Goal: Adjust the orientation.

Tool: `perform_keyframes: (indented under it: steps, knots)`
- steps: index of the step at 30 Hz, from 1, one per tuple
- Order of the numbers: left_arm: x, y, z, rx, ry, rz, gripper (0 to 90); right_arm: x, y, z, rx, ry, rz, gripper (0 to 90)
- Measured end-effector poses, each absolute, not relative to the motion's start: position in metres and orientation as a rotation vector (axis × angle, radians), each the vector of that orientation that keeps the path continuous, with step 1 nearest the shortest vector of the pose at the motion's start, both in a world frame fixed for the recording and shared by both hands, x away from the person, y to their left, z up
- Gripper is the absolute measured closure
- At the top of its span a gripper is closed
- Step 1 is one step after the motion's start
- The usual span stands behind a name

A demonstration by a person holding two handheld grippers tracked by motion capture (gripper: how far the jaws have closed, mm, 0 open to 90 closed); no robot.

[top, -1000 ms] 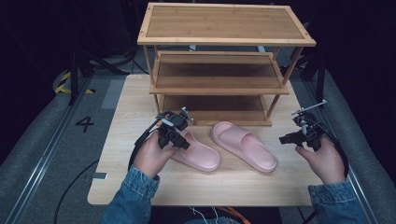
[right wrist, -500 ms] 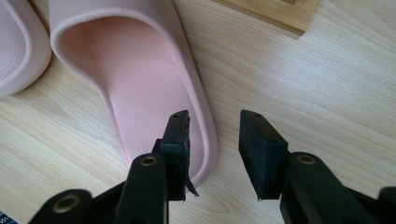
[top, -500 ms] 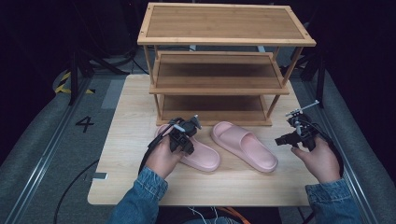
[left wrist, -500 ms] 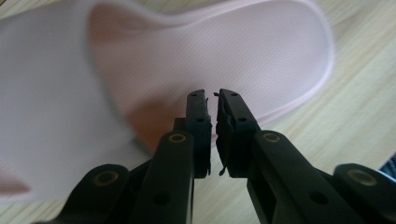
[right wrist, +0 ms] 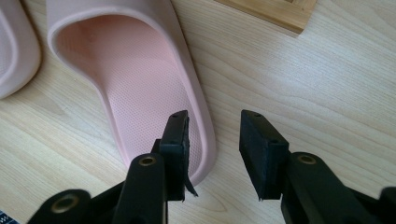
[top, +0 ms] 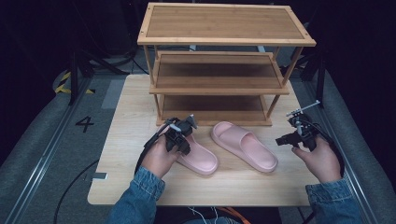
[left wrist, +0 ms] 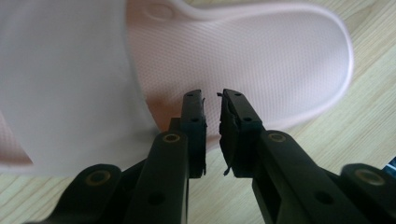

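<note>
Your left slipper (top: 198,156) lies near the table's (top: 130,121) front edge, the right slipper (top: 243,152) just beside it. Your left gripper (left wrist: 212,100) hangs over its sole, jaws narrowly parted after opening slightly, gripping nothing. Your right gripper (right wrist: 212,123) stands released by the other slipper's heel.

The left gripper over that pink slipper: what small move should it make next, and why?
Probably ease down and close on the left slipper. The left gripper hangs just above its edge beside the strap, jaws a narrow gap apart with nothing between them. They have just been opening a little, so no grip exists yet.
</note>
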State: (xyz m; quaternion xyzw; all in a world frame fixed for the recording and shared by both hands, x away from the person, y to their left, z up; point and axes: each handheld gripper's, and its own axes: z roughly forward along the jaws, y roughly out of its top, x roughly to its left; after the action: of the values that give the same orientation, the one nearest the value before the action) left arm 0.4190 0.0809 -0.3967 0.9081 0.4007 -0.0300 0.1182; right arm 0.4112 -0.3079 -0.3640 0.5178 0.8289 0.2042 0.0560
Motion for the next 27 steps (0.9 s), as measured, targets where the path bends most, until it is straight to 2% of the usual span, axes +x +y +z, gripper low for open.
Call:
perform_keyframes:
  steps: [27]
  knots:
    - [0.424,0.118,-0.396,2.666,1.237,-0.142,75.3,0.413,-0.304,-0.370,1.567,2.539,0.601,62.4]
